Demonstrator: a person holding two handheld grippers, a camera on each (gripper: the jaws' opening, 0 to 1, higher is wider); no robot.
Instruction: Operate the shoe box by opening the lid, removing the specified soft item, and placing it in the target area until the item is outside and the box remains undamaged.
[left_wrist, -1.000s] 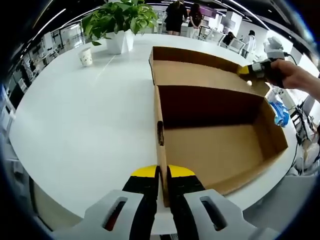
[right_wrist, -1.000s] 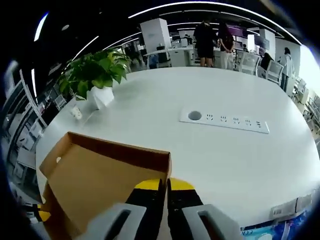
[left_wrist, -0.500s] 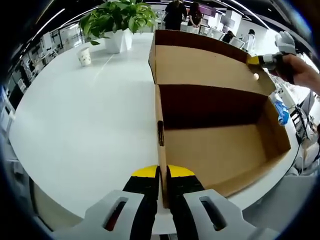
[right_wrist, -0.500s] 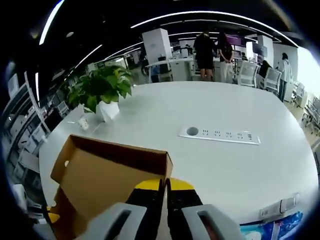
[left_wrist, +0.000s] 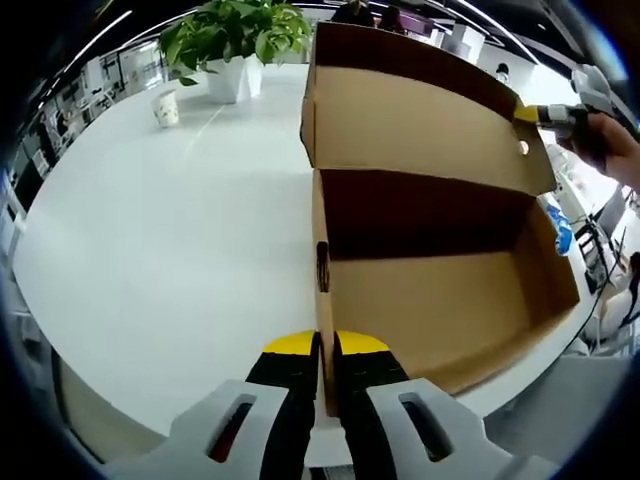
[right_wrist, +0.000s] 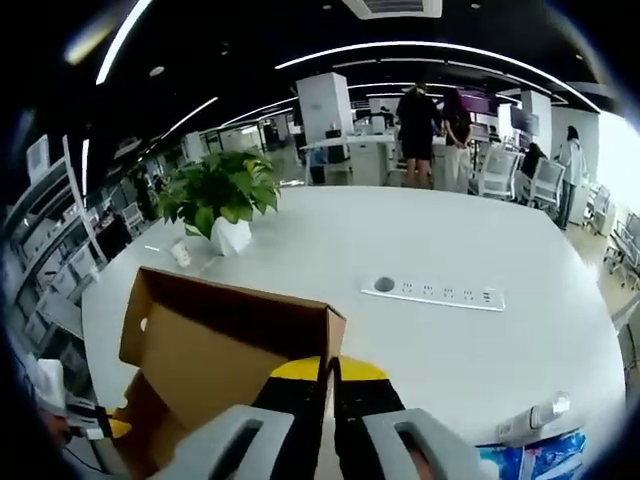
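The left gripper (left_wrist: 326, 345) is clamped on the near side wall of the cardboard shoe box (left_wrist: 440, 300), and the right gripper (right_wrist: 331, 372) pinches the free edge of the lid (right_wrist: 215, 345), which stands tilted up over the box's far wall. The box floor looks bare where it shows, so I cannot tell where the soft item is. To do this well, hinge the lid back gently while the left gripper pins the box to the white table (left_wrist: 170, 230), avoiding a torn fold.
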